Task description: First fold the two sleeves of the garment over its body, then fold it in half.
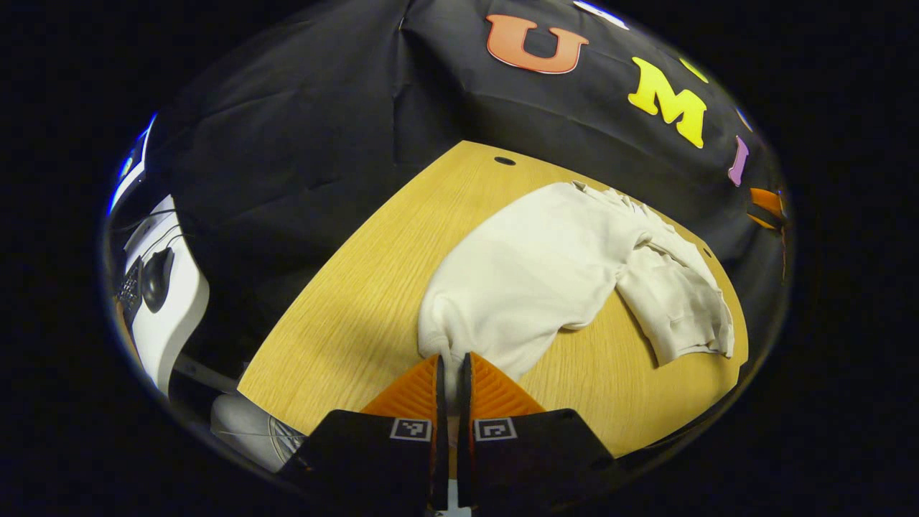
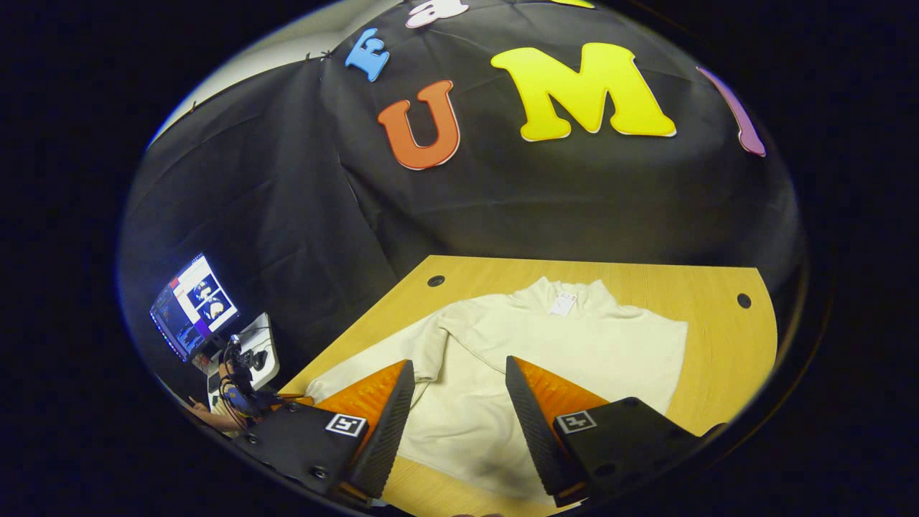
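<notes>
A cream long-sleeved garment (image 2: 574, 345) lies flat on the wooden table (image 2: 725, 316), collar and label toward the wall. One sleeve (image 2: 359, 380) runs out to the table's left edge. In the left gripper view the garment (image 1: 531, 273) spreads away from my left gripper (image 1: 451, 370), which is shut on a pinch of its cloth at the near end; a rumpled part (image 1: 675, 301) lies at the right. My right gripper (image 2: 459, 388) hovers open over the garment's near half, holding nothing.
A lit monitor (image 2: 192, 305) and a white desk with a mouse (image 1: 156, 276) stand left of the table. Small holes (image 2: 743, 300) mark the table's far corners. Bare wood (image 1: 359, 309) lies left of the garment.
</notes>
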### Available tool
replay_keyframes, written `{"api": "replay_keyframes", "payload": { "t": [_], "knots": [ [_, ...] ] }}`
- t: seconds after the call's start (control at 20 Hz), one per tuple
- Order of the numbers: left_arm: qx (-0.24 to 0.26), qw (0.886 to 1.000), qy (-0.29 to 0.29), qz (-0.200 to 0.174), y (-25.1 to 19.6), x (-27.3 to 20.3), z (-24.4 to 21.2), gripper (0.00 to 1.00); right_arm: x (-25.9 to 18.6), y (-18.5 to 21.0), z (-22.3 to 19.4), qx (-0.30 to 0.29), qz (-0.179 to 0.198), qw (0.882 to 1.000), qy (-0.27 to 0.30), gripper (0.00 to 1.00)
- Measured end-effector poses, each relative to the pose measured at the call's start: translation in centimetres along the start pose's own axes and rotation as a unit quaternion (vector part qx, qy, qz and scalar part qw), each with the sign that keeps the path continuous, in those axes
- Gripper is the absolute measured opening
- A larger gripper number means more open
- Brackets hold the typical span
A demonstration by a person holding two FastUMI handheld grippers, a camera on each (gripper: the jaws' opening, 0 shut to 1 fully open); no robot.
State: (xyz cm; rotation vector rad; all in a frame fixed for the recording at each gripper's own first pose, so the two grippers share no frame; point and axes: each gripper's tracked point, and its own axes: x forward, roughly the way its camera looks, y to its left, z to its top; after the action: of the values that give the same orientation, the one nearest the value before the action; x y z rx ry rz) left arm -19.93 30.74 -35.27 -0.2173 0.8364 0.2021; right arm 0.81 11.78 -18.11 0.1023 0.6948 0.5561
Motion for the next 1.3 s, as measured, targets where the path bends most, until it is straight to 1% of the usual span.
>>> {"api": "replay_keyframes", "payload": {
  "t": [0.05,0.15,0.25,0.3,0.35,0.4,0.45,0.55,0.6,0.7,0.8,0.85,0.95,1.15,1.3],
  "knots": [
    [0.008,1.000,0.000,0.000,-0.4,-0.3,0.3,0.07,-0.5,-0.2,-0.2,0.003,0.000,1.000,0.000,0.84],
    [0.016,1.000,-0.012,-0.009,-1.7,-0.9,1.9,0.06,-1.1,-0.4,-0.5,0.009,0.004,1.000,-0.002,0.86],
    [0.017,0.999,-0.031,-0.016,-2.8,-1.6,4.0,0.06,-2.0,-0.9,-0.3,0.013,0.006,1.000,-0.010,0.85],
    [0.017,0.999,-0.042,-0.015,-3.1,-1.9,5.3,0.05,-2.6,-1.1,0.3,0.016,0.008,1.000,-0.022,0.80],
    [0.015,0.998,-0.051,-0.015,-3.6,-2.3,6.5,0.05,-3.2,-0.9,1.1,0.021,0.016,0.999,-0.038,0.88],
    [0.016,0.998,-0.063,-0.021,-4.5,-2.8,8.0,0.06,-4.0,-0.7,1.9,0.026,0.025,0.998,-0.050,0.84],
    [0.019,0.997,-0.075,-0.029,-5.5,-3.2,9.5,0.05,-4.8,-1.0,2.4,0.030,0.031,0.997,-0.059,0.91],
    [0.030,0.994,-0.095,-0.048,-7.8,-3.9,12.6,0.05,-6.5,-1.7,3.5,0.033,0.036,0.996,-0.074,0.93],
    [0.040,0.992,-0.109,-0.057,-9.1,-4.3,14.2,0.05,-7.1,-2.4,4.2,0.029,0.029,0.996,-0.084,0.92],
    [0.063,0.987,-0.129,-0.074,-11.7,-4.6,17.3,0.05,-8.8,-4.2,5.3,0.016,0.002,0.994,-0.108,0.93],
    [0.076,0.982,-0.141,-0.096,-14.5,-4.7,19.8,0.05,-11.0,-4.6,6.0,0.005,-0.008,0.992,-0.127,0.93],
    [0.084,0.980,-0.149,-0.103,-16.0,-5.0,21.4,0.05,-12.1,-4.9,5.9,0.001,-0.011,0.991,-0.133,0.93],
    [0.117,0.970,-0.176,-0.122,-18.8,-5.9,24.4,0.05,-13.5,-5.6,5.7,-0.004,-0.019,0.990,-0.140,0.93],
    [0.142,0.952,-0.199,-0.184,-25.9,-6.0,29.5,0.05,-16.2,-7.6,4.8,0.004,-0.045,0.987,-0.153,0.94],
    [0.164,0.936,-0.205,-0.236,-32.2,-5.7,31.5,0.05,-18.1,-9.7,4.9,0.023,-0.075,0.982,-0.169,0.93]
  ]
}}
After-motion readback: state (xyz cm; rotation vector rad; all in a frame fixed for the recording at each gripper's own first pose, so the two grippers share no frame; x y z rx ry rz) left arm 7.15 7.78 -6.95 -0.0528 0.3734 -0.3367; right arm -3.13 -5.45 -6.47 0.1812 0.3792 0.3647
